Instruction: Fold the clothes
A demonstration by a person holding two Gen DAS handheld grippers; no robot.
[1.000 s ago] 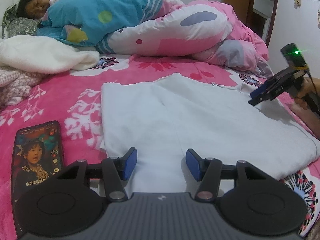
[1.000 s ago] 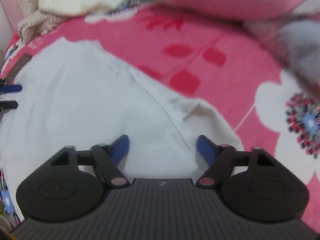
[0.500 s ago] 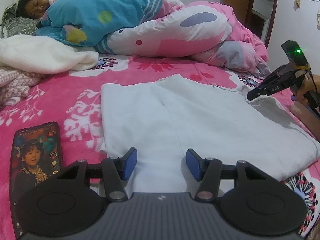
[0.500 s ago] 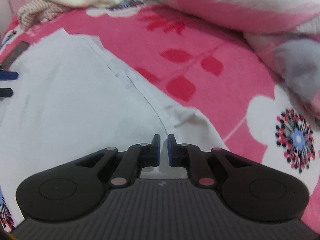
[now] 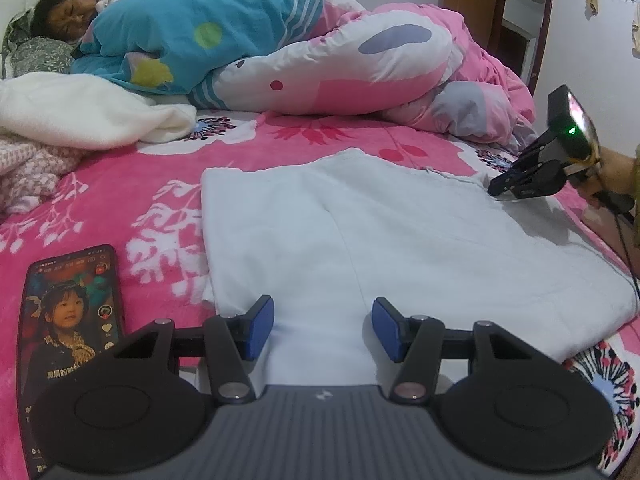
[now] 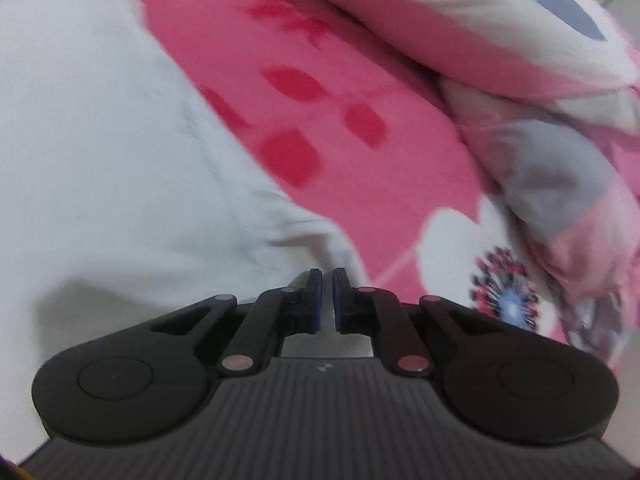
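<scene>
- the white garment (image 5: 400, 240) lies spread flat on the pink floral bedspread (image 5: 120, 200); it is my landmark.
- my left gripper (image 5: 323, 328) hovers over the garment's near edge, its blue pads wide apart with nothing between them.
- my right gripper (image 6: 327, 300) sits at the garment's far right corner, pads drawn together on a pinch of white cloth; in the left wrist view i see it (image 5: 498, 189) low on that corner, a hand (image 5: 612, 176) behind it.
- a phone (image 5: 72, 332) lies on the bedspread just left of the garment; a rolled duvet (image 5: 320, 60) lies beyond its far edge, apart from it, with a person asleep under it.
- i judge the step to be taking a corner for a fold, though how many folds the garment already carries i cannot tell.
- to do it well: i want both layers caught in the right pinch, not only the top one; the right wrist view is blurred, so i cannot confirm that.
- any lift should be low and even, so the cloth does not drag or bunch.
- the left gripper could pin or take the near edge to keep the garment square and off the phone.
</scene>
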